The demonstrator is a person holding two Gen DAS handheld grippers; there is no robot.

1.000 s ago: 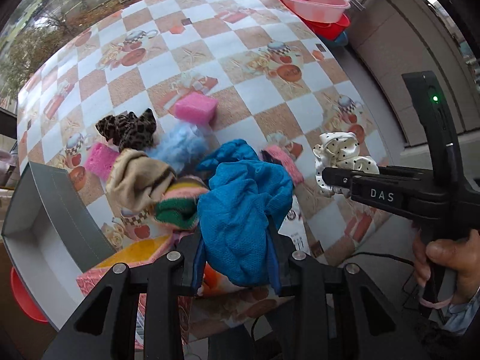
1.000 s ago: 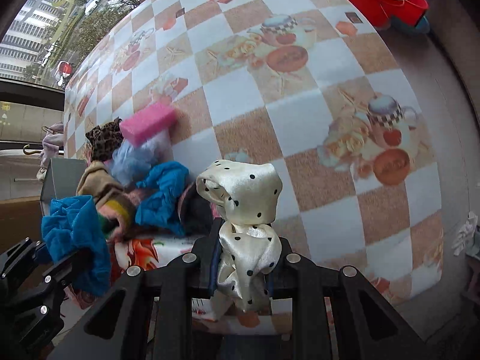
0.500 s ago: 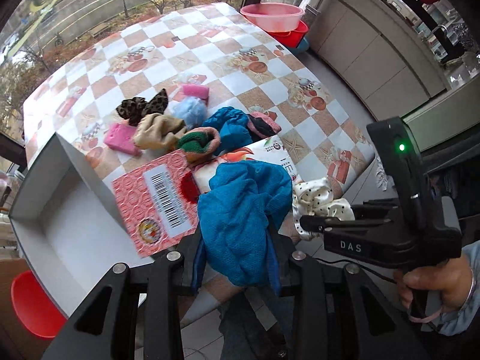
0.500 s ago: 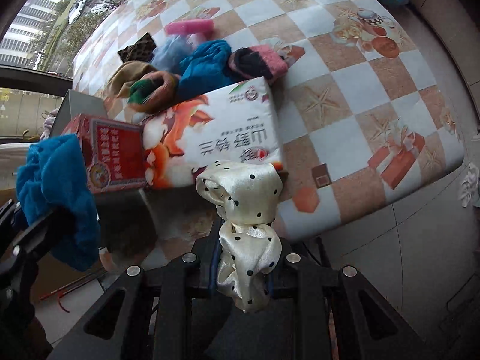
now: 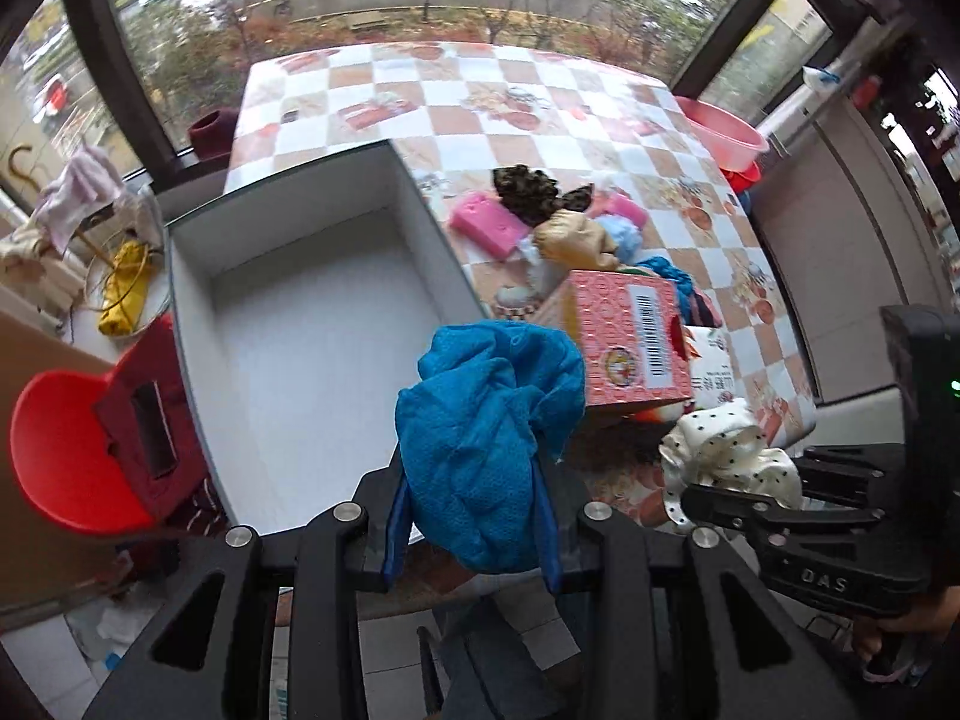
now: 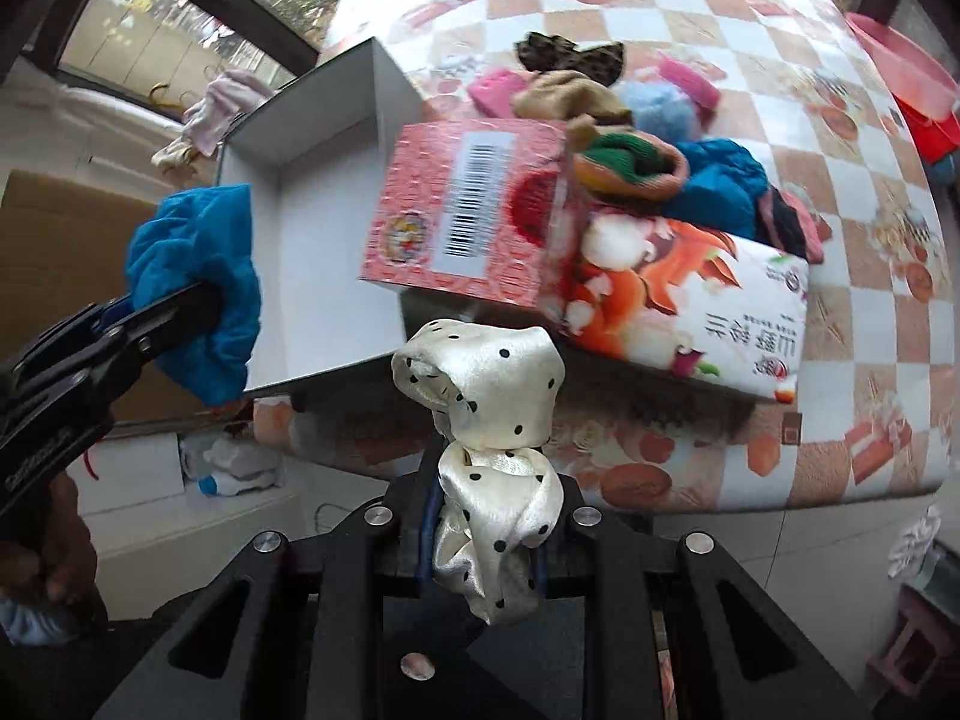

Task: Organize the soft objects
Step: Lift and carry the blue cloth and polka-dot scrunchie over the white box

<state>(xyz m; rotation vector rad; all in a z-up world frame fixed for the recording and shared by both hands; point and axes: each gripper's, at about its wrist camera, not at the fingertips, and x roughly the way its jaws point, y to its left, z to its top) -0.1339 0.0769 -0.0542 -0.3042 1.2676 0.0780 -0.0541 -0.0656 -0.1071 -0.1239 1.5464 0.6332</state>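
We hold the blue cloth (image 5: 489, 438) pinched in the left gripper (image 5: 474, 531), nearer the open white box (image 5: 312, 324) up-left than the right gripper (image 6: 483, 540), clamped on the dotted scrunchie (image 6: 486, 414).

both views have swung off the pile of soft things (image 5: 576, 228) toward the open white box (image 5: 312, 324) — a second ago only its corner showed at the left edge. the blue cloth (image 5: 486, 444) now hangs over the box's near edge, the polka-dot scrunchie (image 6: 486, 414) just before the table's front — the printed carton (image 6: 678, 312) has come into sight.
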